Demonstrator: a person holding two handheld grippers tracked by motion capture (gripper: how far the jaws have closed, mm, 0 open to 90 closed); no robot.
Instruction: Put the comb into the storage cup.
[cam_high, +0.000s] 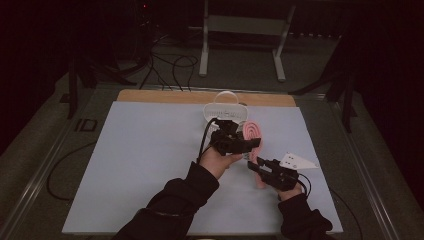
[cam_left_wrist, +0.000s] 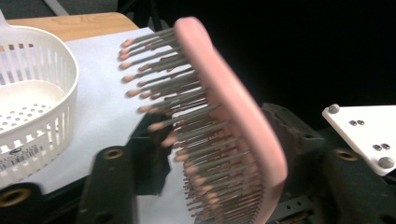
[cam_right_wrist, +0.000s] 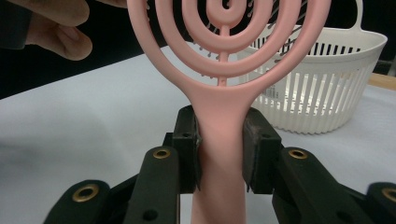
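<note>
A pink hairbrush (cam_high: 253, 131) with grey, pink-tipped bristles is held above the table between both grippers. My right gripper (cam_right_wrist: 219, 144) is shut on its handle (cam_right_wrist: 218, 116), just below the round spiral head; it sits at the lower right in the high view (cam_high: 257, 165). My left gripper (cam_left_wrist: 217, 135) has the brush head (cam_left_wrist: 233, 102) between its jaws. One pad meets the bristle tips and the other presses the smooth back. In the high view the left gripper (cam_high: 250, 142) reaches in from the left.
A white slotted plastic basket (cam_high: 225, 111) stands empty just behind the brush, at the far edge of the pale blue mat (cam_high: 140, 165). A strip of bare wooden tabletop (cam_high: 165, 96) runs behind it. Cables lie on the floor beyond.
</note>
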